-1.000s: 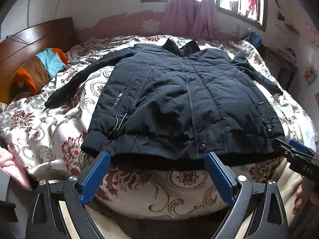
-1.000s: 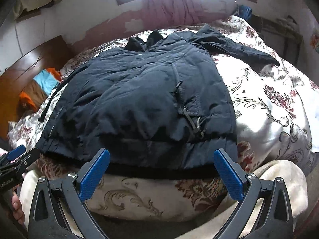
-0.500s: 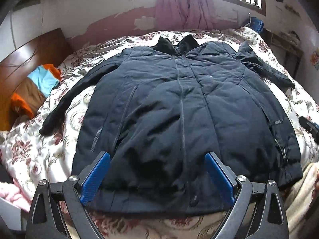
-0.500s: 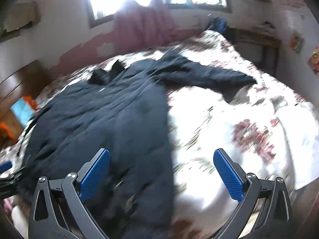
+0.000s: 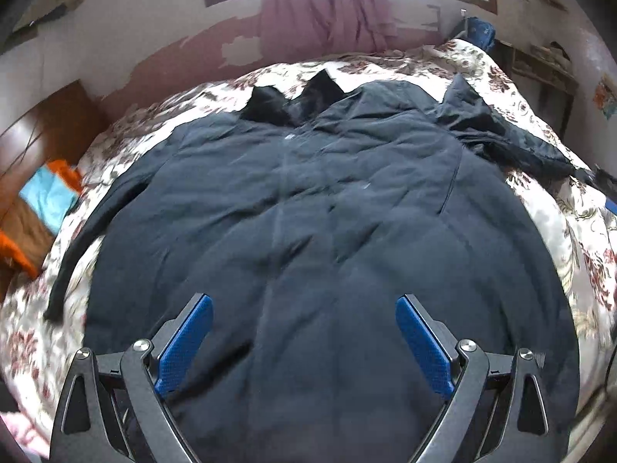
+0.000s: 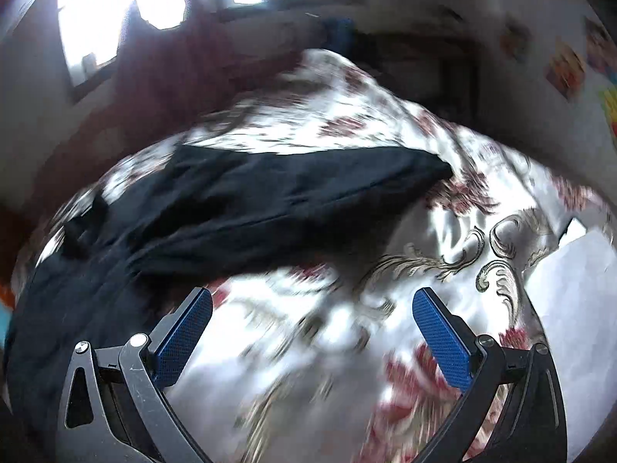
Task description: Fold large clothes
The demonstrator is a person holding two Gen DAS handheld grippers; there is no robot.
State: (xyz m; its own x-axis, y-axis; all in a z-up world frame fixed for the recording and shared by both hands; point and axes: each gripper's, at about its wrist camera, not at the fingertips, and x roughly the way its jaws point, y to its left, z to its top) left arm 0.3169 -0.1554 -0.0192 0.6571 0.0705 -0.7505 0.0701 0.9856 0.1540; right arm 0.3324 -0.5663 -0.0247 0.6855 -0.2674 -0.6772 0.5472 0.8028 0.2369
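Both grippers have advanced: the released left gripper (image 5: 304,318) hangs over the dark padded jacket (image 5: 327,239); the released right gripper (image 6: 312,310) over the floral quilt (image 6: 443,239) below the jacket's sleeve (image 6: 293,189).

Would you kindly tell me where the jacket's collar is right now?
In the left wrist view, the collar lies at the jacket's far end, below the pink curtain.

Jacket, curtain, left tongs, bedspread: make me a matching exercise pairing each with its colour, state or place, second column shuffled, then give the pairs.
1. jacket
2. curtain
3. left tongs
4. bedspread

A. floral pattern
B. open, above the jacket's lower part
C. dark, spread flat on the bed
D. pink, hanging at the window

Pairs: 1-C, 2-D, 3-B, 4-A
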